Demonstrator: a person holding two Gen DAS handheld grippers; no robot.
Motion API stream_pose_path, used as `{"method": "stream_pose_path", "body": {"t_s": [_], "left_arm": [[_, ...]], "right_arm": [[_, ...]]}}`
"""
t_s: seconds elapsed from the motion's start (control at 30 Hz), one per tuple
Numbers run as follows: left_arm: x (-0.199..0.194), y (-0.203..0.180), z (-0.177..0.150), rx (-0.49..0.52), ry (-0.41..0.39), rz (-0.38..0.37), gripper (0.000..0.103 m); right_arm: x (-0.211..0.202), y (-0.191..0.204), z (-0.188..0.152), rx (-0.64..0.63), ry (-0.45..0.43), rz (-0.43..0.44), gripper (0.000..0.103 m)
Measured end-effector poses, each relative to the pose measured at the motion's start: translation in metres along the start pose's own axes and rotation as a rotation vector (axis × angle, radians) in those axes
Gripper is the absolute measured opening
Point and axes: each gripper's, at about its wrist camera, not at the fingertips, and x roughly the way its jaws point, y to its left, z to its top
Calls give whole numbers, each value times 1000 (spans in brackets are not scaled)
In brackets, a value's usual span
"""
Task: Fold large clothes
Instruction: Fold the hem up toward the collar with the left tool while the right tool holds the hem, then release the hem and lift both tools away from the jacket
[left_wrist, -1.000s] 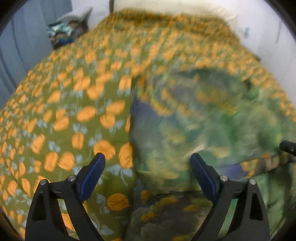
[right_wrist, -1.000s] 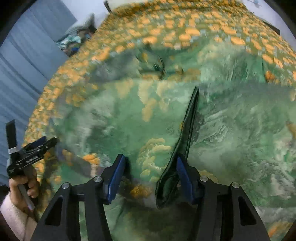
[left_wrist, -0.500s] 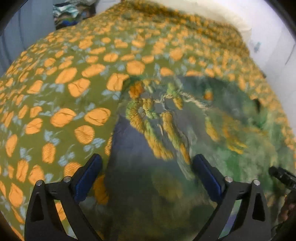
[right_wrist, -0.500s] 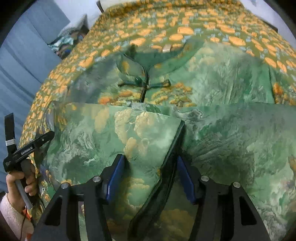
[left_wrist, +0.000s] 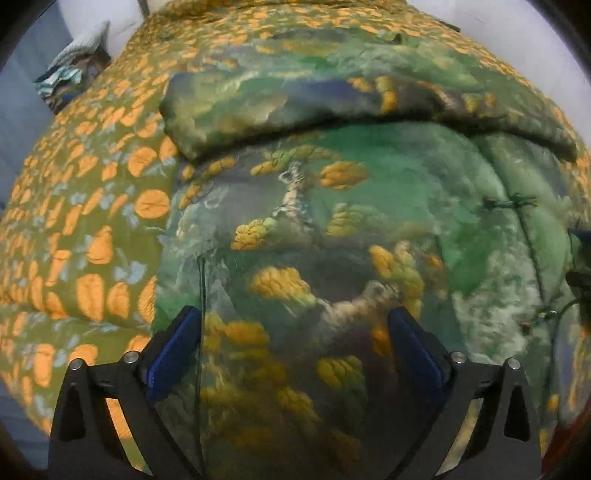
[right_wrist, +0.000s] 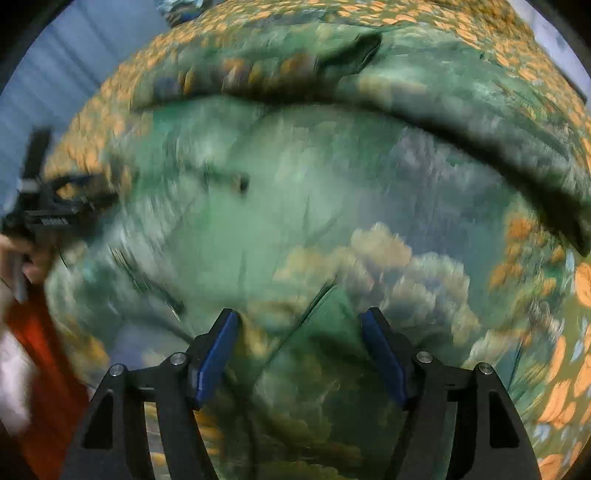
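A large green garment (left_wrist: 332, 221) with a yellow and grey landscape print lies spread on the bed, with a folded band of it across its far side (left_wrist: 295, 99). It fills the right wrist view (right_wrist: 295, 203) too, blurred. My left gripper (left_wrist: 295, 332) is open, with the cloth lying between its blue pads. My right gripper (right_wrist: 299, 332) is open over a dark fold edge of the cloth. The left gripper shows at the left edge of the right wrist view (right_wrist: 55, 210), held by a hand.
The bed cover (left_wrist: 92, 203) is olive with orange blobs and shows on the left and far side. A bundle of cloth (left_wrist: 70, 77) lies at the far left by a pale wall. A red sleeve (right_wrist: 40, 362) shows low left.
Both grippers have moved over the garment. The right gripper had been shut on the dark edge and is now open. The cloth now lies folded with a band across the far side.
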Motion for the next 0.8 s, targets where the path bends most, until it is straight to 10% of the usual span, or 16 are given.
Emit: {"method": "stream_pose_path", "body": {"t_s": [0.27,0.47,0.8], "left_arm": [[-122,9,-32,-125,-234,-57,101],[-175,30,-49,-132,-370,25,102],[-187,41,-70,-229,-383,-12,102]], "right_arm": [[-139,19,-25,67,-415,-16,71],[-244,44,-67,-40,-732,-265,91],[-268,49,-102,46,-759,-342,96]]}}
